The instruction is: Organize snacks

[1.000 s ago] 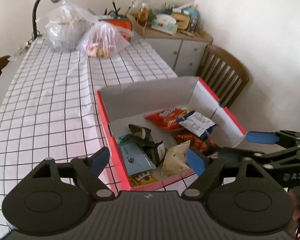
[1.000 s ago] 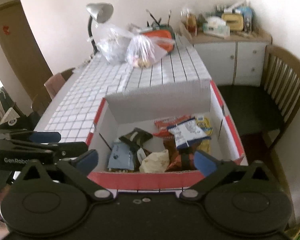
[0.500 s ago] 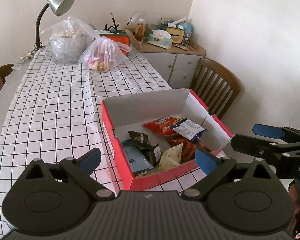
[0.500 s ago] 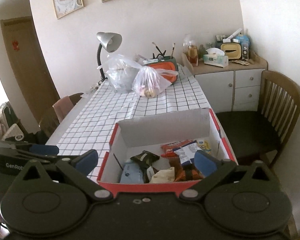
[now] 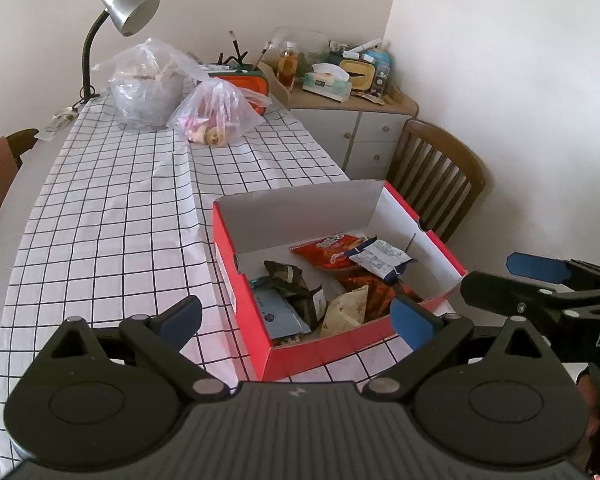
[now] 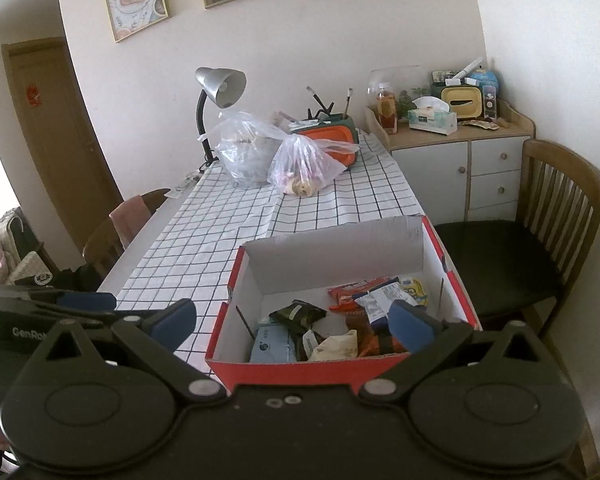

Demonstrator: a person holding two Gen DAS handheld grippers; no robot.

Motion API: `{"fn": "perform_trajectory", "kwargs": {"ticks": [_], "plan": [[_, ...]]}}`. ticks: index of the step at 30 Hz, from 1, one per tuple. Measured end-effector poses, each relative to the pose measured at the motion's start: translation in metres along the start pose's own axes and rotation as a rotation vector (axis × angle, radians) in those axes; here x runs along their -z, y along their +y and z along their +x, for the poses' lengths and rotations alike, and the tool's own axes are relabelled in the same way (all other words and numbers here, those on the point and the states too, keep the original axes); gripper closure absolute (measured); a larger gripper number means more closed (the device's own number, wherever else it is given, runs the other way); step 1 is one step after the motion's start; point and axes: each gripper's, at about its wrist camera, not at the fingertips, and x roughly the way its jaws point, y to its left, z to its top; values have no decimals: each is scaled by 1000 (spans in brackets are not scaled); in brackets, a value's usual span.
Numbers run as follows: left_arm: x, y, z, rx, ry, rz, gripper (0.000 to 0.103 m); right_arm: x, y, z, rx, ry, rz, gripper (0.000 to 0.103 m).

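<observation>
Several light, crinkly packets fill the box at the desk's near corner (pinch sealed edges), both grippers' jaws spread, empty.

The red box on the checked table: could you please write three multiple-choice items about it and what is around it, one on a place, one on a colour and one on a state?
1. Where does the red box stand?
A. on the table's near corner by the wooden chair
B. beside the lamp
C. on the cabinet

2. What colour is the desk lamp's shade?
A. red
B. silver
C. green

3. How does the left gripper stand?
A. shut on a snack packet
B. shut on the box rim
C. open and holding nothing

Answers:
1. A: the box sits at the cloth's near edge, with the chair just behind it.
2. B: the shade is shiny grey metal.
3. C: its blue pads are wide apart with nothing between them.
</observation>
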Motion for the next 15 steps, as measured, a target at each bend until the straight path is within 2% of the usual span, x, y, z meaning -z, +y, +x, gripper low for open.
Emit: {"fn": "perform_trajectory", "kwargs": {"ticks": [15], "plan": [[1, -1, 2, -3, 20, -4, 2, 5, 3, -1, 8, 6, 20, 0]]}}
